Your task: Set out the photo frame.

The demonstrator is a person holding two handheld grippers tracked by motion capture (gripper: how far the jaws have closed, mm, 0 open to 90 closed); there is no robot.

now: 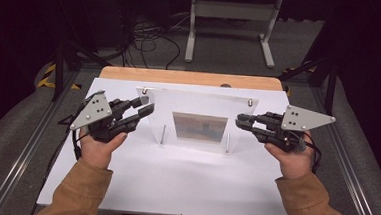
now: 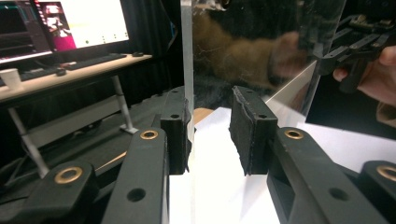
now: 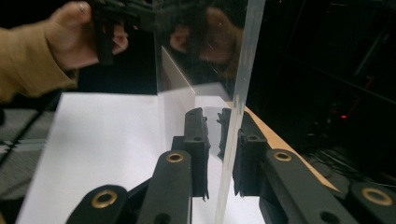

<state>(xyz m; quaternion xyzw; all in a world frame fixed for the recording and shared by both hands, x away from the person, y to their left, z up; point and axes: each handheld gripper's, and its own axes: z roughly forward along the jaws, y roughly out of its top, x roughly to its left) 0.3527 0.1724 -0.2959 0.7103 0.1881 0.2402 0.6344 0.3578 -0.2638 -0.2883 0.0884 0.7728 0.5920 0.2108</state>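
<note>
**While the jaws are straddling the panel, centring comes before squeezing**

The clear panel (image 1: 198, 105) is standing on its thin posts toward the table's (image 1: 174, 181) far edge, midway between the left and right edges, with a photo (image 1: 200, 127) at its middle. The left gripper (image 1: 146, 106) is bracketing the panel's left edge and the right gripper (image 1: 240, 121) its right edge. Both sets of jaws are standing narrow, with the sheet between them but not clamped. In each gripper view one pad (image 2: 176, 135) is sitting against the sheet while the other (image 2: 245, 130) is standing clear of it. A good grip is probably calling for both hands squeezing evenly and staying level, so the sheet is not twisting or slipping.
</note>
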